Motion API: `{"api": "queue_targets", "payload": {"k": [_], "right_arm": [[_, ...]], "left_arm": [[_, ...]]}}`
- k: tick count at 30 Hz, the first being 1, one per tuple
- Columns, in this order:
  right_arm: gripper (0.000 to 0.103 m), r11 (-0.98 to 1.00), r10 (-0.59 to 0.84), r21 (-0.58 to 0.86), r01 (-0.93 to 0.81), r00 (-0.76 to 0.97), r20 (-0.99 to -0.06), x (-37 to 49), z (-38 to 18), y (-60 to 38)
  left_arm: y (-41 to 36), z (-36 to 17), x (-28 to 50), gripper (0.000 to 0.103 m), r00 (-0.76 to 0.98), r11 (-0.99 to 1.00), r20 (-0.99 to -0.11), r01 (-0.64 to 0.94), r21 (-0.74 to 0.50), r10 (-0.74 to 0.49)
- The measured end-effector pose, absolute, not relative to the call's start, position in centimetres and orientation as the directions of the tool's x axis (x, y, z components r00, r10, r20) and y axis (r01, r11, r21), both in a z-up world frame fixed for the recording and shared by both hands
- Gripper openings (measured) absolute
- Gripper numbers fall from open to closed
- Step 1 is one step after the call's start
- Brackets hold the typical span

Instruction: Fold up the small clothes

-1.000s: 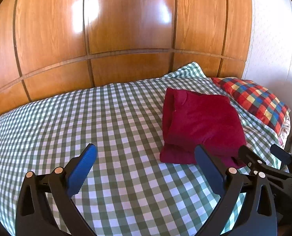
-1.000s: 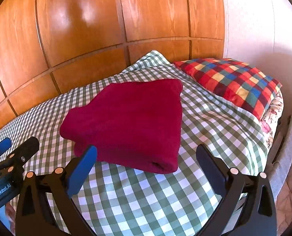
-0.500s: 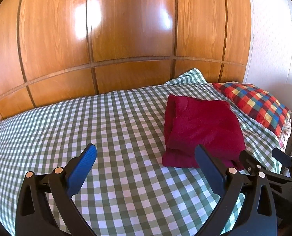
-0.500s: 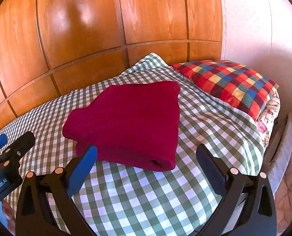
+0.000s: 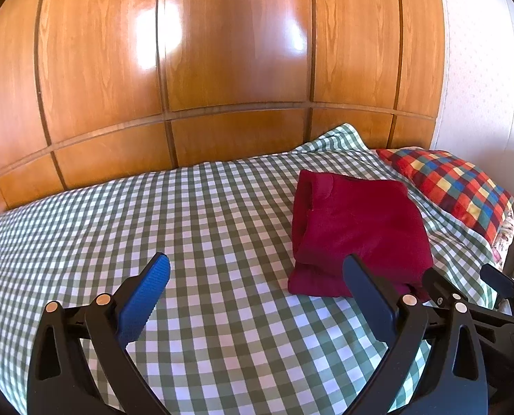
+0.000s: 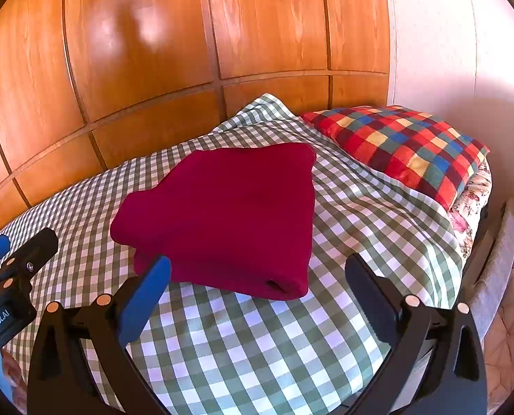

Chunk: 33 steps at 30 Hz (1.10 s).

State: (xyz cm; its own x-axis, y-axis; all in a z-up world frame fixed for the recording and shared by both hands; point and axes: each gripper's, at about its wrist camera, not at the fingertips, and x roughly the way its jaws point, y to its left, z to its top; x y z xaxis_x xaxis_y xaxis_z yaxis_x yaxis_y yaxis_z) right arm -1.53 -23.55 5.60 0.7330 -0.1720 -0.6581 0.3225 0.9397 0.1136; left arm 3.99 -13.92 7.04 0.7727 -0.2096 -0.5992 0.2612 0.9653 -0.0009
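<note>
Dark red knit fabric, thick and matte, makes up the garment, which lies folded into a compact block on the bed. We take the pillow as our landmark: the garment sits just beside it, on the side away from the wall, with a strip of checked sheet between the two.

We judge the garment soft, light and limp. It should sag if lifted by one point, and its layers may slide apart. The rounded fold edge nearest the right gripper looks the firmest place to take hold; a pinch there would catch all layers together. The open layered end, seen in the left wrist view, is likely to splay.

The sheet is thin green-and-white woven cotton, lightly wrinkled, and may drag along with the garment. The pillow carries a multicolour check. Behind it stands glossy panelled wood.

The left gripper and the right gripper both hang spread wide, holding nothing, short of the garment.
</note>
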Motion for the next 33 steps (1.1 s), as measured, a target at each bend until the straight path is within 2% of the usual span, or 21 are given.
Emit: {"api": "queue_targets", "payload": {"k": [27,33], "right_arm": [[0.101,0.943,-0.161,0.114,0.312,0.729,-0.665,-1.53,5.52,-22.99],[0.101,0.941,-0.165,0.115,0.317,0.731,-0.662,-1.52,5.49,-23.16]], "left_arm": [[-13.53,7.64,3.12,0.099,0.787,0.962,-0.575,0.275,-0.003,-0.226],[-13.63,7.28,3.3,0.099,0.771,0.96,-0.593,0.281,-0.012,-0.233]]}}
